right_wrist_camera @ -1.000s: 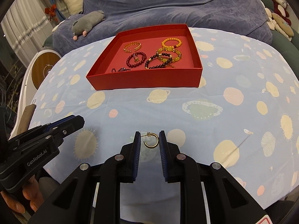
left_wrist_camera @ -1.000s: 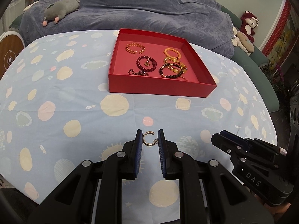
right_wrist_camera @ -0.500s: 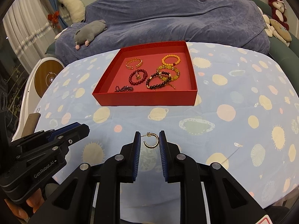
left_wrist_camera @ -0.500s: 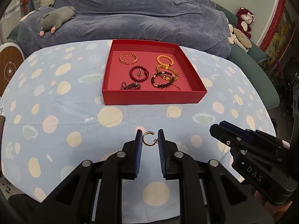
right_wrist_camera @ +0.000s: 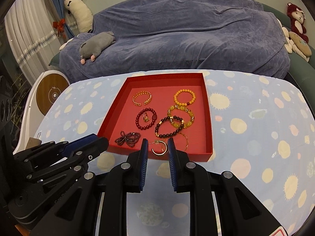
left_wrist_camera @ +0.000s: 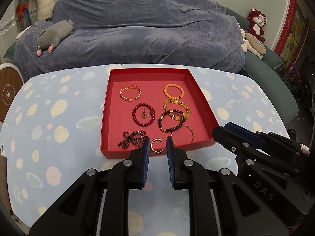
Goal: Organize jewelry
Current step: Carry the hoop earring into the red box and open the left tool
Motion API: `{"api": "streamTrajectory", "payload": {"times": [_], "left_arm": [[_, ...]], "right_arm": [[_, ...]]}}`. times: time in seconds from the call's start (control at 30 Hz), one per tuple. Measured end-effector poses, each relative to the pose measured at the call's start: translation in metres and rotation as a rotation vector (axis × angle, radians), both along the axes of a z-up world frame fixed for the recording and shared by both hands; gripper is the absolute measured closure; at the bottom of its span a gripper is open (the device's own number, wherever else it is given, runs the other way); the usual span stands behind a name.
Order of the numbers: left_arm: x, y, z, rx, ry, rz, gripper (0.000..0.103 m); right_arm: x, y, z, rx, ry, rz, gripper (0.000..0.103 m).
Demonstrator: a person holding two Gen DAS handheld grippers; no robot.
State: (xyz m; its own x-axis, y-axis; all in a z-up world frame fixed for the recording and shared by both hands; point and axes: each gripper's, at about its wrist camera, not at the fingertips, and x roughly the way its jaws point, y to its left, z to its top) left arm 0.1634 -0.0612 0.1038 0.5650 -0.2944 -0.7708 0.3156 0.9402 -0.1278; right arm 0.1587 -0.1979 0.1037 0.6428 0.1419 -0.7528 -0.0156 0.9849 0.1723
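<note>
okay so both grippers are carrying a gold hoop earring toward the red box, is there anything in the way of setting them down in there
Nothing stands between either hoop earring and the red box; its top is open. Only the low front wall lies ahead. Inside, the dark beaded piece and a thin gold bangle crowd the near edge, leaving a small bare patch of floor.

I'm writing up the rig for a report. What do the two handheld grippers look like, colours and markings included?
Both are matte black plastic with angular, cut-out finger arms joined by silver round-headed screws. Each finger ends in a blue ribbed pad. The left gripper has "GenRobot.AI" partly readable on its body in the right wrist view; the right gripper carries "DAS" in pale letters. No cables or sleeves show.
</note>
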Motion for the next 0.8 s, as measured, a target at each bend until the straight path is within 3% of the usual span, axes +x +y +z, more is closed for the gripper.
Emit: {"api": "streamTrajectory", "payload": {"times": [0.8], "left_arm": [[0.103, -0.008, -0.034, 0.046, 0.015, 0.029, 0.086]], "right_arm": [[0.102, -0.008, -0.030, -0.024, 0.016, -0.009, 0.084]]}}
